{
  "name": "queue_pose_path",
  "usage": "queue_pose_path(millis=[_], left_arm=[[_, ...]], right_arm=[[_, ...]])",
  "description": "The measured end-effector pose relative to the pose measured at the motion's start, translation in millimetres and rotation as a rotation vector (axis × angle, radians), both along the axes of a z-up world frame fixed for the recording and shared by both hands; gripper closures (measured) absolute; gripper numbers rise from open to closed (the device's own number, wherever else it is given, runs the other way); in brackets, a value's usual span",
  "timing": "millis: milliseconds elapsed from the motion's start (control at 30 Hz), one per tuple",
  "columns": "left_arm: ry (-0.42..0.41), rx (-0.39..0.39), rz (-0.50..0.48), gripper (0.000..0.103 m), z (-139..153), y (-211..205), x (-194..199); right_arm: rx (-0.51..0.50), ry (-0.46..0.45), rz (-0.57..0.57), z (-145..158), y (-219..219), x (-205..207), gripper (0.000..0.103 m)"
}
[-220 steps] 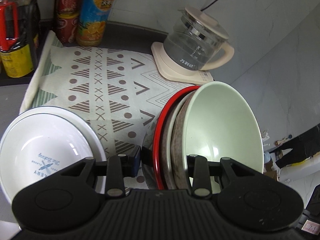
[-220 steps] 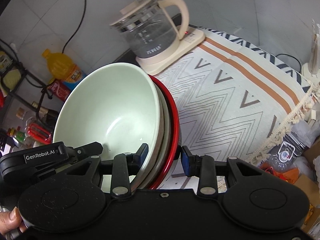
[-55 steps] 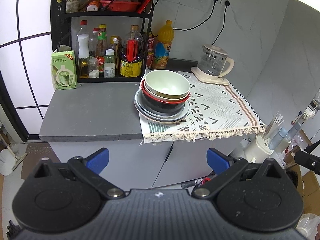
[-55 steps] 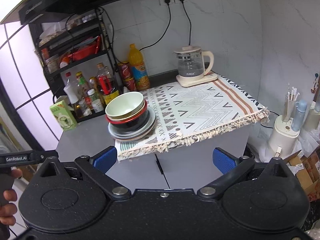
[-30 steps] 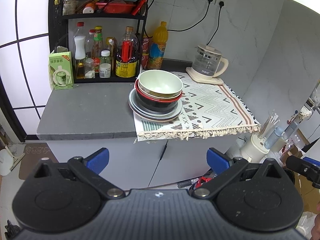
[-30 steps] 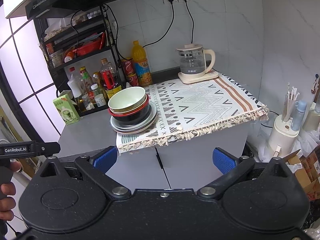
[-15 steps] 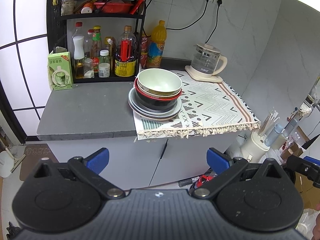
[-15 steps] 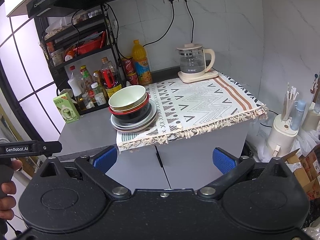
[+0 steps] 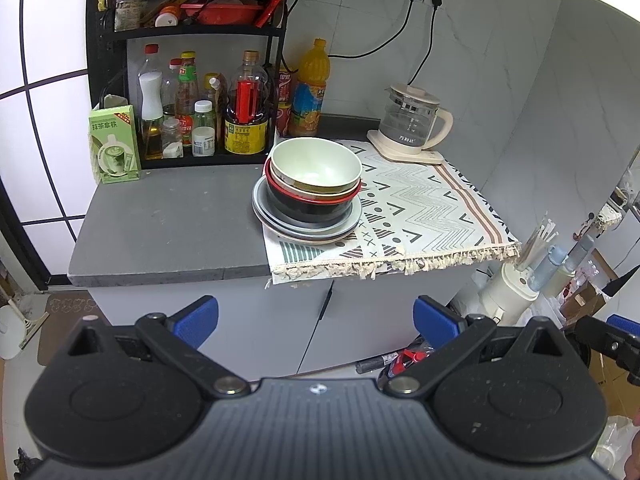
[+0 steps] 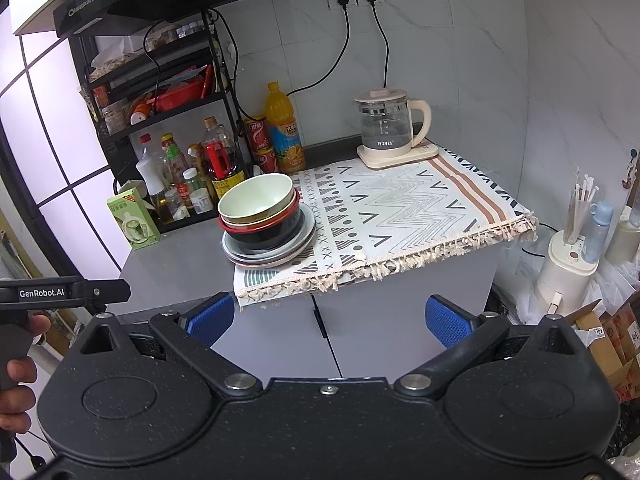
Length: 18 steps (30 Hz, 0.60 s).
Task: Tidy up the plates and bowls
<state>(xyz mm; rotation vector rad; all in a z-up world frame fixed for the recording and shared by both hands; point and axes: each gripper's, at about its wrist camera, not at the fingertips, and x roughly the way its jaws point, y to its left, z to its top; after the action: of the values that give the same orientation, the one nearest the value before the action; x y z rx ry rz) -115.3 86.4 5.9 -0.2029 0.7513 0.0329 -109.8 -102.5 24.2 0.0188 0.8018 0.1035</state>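
A pale green bowl [image 9: 316, 166] sits nested in a red-rimmed black bowl [image 9: 308, 204], on stacked grey plates [image 9: 280, 227], at the left edge of a patterned cloth [image 9: 420, 208]. The same stack shows in the right wrist view: green bowl [image 10: 256, 200], black bowl [image 10: 264, 234], plates [image 10: 264, 258]. My left gripper [image 9: 316, 322] is open and empty, well back from the counter. My right gripper [image 10: 328, 320] is open and empty, also well back. The left gripper's body shows at the left of the right wrist view [image 10: 64, 292].
A glass kettle [image 9: 412, 124] stands at the back of the cloth. A black rack with bottles [image 9: 200, 120], an orange juice bottle [image 9: 308, 88] and a green box [image 9: 114, 146] stand at the back left. Bare grey counter [image 9: 168, 224] lies left of the stack. A white appliance [image 10: 568, 268] stands on the floor, right.
7 s ago both grippers held the bowls close up. Both are now open, empty and far back. In the last second the views barely shifted.
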Motion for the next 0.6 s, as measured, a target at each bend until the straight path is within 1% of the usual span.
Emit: queue_pose_path(millis=[600], left_arm=[[0.007,0.006,-0.037,0.0,0.0,1.4,7.4]], right_arm=[[-0.004,-0.002,-0.047,-1.9,1.2,-0.6,0.0]])
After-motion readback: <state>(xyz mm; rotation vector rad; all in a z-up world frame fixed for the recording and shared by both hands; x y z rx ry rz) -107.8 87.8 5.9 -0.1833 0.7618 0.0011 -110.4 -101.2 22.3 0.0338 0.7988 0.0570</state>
